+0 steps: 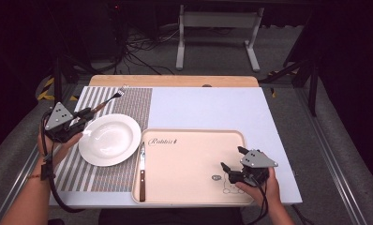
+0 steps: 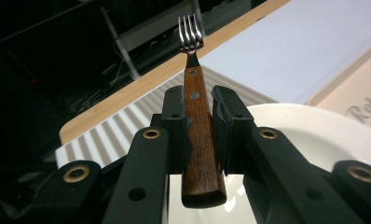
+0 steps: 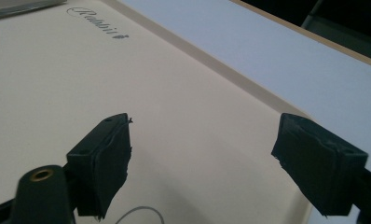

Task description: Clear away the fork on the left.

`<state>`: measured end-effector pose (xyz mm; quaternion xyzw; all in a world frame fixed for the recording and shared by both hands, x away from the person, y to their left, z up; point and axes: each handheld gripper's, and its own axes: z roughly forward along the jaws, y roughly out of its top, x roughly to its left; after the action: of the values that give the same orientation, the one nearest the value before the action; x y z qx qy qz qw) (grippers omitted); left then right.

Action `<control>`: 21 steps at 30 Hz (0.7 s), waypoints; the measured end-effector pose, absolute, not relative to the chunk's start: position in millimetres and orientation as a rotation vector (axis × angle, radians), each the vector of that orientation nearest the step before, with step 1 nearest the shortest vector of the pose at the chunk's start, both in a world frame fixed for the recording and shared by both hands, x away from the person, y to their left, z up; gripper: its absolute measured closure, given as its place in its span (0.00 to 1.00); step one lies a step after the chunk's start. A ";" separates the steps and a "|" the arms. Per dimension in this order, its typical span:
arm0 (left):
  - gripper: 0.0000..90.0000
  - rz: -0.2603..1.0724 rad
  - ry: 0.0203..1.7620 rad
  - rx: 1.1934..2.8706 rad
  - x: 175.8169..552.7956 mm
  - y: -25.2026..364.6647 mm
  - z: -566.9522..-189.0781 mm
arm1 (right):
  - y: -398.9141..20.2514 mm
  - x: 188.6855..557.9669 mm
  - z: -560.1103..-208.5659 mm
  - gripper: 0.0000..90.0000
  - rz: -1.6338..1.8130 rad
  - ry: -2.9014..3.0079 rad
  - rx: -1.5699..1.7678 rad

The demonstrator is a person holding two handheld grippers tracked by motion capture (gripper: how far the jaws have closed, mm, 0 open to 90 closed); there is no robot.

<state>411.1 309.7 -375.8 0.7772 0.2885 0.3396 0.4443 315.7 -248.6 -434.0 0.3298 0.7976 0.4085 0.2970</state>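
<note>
With the fork (image 2: 196, 116) clamped by its wooden handle in my left gripper (image 1: 84, 117), its long axis runs far-right, tines leading, apparently above the striped mat (image 1: 128, 101) left of the plate (image 1: 107, 157). My right gripper (image 1: 231, 161) sits with jaws apart over the tray (image 1: 194, 136).

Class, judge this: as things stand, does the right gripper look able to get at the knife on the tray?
Probably yes: the right gripper is open and empty over the tray, and bare tray surface lies between it and the knife at the tray's left edge.
</note>
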 end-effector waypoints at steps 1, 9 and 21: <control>0.84 0.845 0.700 1.933 409.5 306.5 -374.4 | -248.5 315.4 -433.7 0.21 1.086 2.119 0.871; 0.84 0.812 0.601 1.954 398.1 278.7 -367.8 | -248.5 315.0 -433.6 0.21 1.086 2.120 0.871; 0.84 0.743 0.481 1.968 379.3 244.7 -363.0 | -249.6 314.6 -432.7 0.21 1.089 2.111 0.874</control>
<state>379.3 244.7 -363.0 0.8039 0.1963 0.3034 0.4725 314.6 -249.6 -432.7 0.3293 0.7956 0.4104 0.3004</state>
